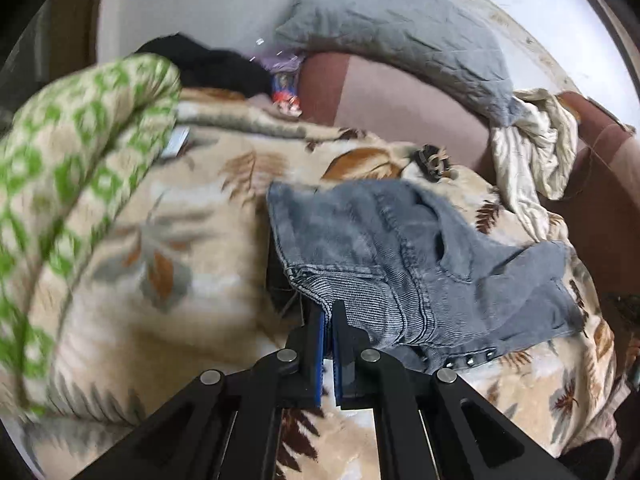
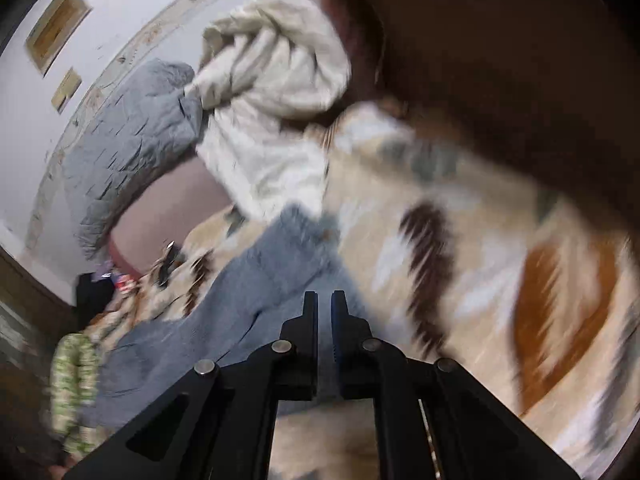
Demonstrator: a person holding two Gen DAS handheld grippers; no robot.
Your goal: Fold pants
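Note:
Grey-blue denim pants [image 1: 404, 256] lie crumpled on a beige leaf-patterned blanket [image 1: 192, 208]. My left gripper [image 1: 328, 308] is shut on the pants' waistband edge, and the cloth spreads away to the right of it. In the blurred right wrist view the pants [image 2: 264, 292] stretch from the gripper toward the lower left. My right gripper [image 2: 325, 300] has its jaws nearly together with denim in the narrow gap between them.
A green-and-white patterned quilt [image 1: 68, 168] is piled at the left. A grey pillow [image 1: 400, 32] and a cream cloth [image 1: 532, 148] lie at the back by a brown headboard [image 1: 400, 108]. A dark hair clip [image 1: 434, 162] sits on the blanket beyond the pants.

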